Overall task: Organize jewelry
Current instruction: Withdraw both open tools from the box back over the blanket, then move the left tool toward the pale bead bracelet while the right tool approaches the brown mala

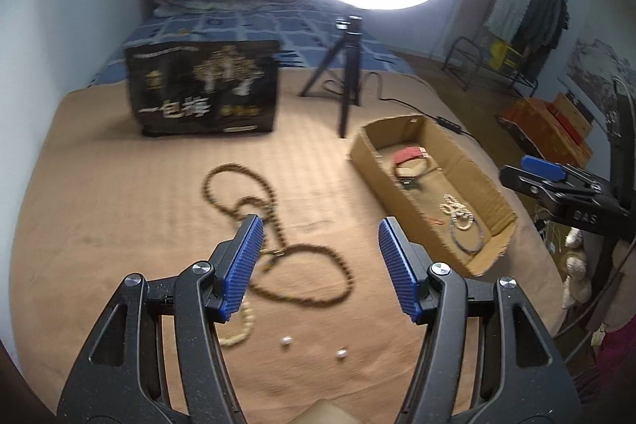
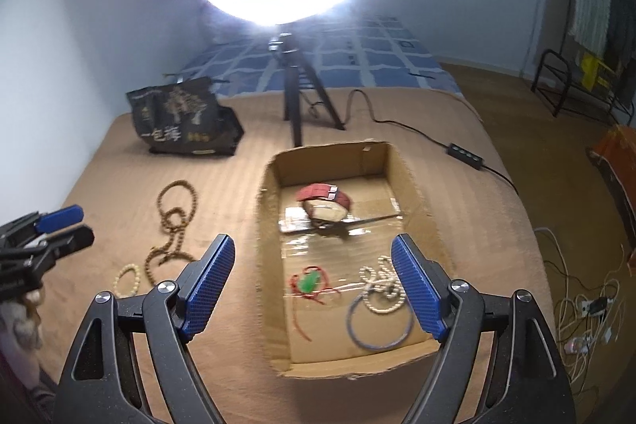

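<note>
A long brown bead necklace (image 1: 278,225) lies looped on the tan blanket, also in the right wrist view (image 2: 175,225). A cream bead bracelet (image 1: 240,328) (image 2: 127,279) and two small pearl earrings (image 1: 286,341) lie near it. My left gripper (image 1: 320,257) is open and empty above the necklace. The cardboard box (image 2: 274,245) (image 1: 493,193) holds a red watch (image 2: 324,199), a pearl string (image 2: 381,289), a grey bangle (image 2: 377,320) and a red cord with a green pendant (image 2: 310,283). My right gripper (image 2: 312,289) is open and empty over the box.
A black printed bag (image 1: 202,88) stands at the back of the blanket. A ring light on a tripod (image 2: 296,106) stands behind the box, its cable and switch (image 2: 465,153) trailing right. Cables lie on the floor at right (image 2: 580,304).
</note>
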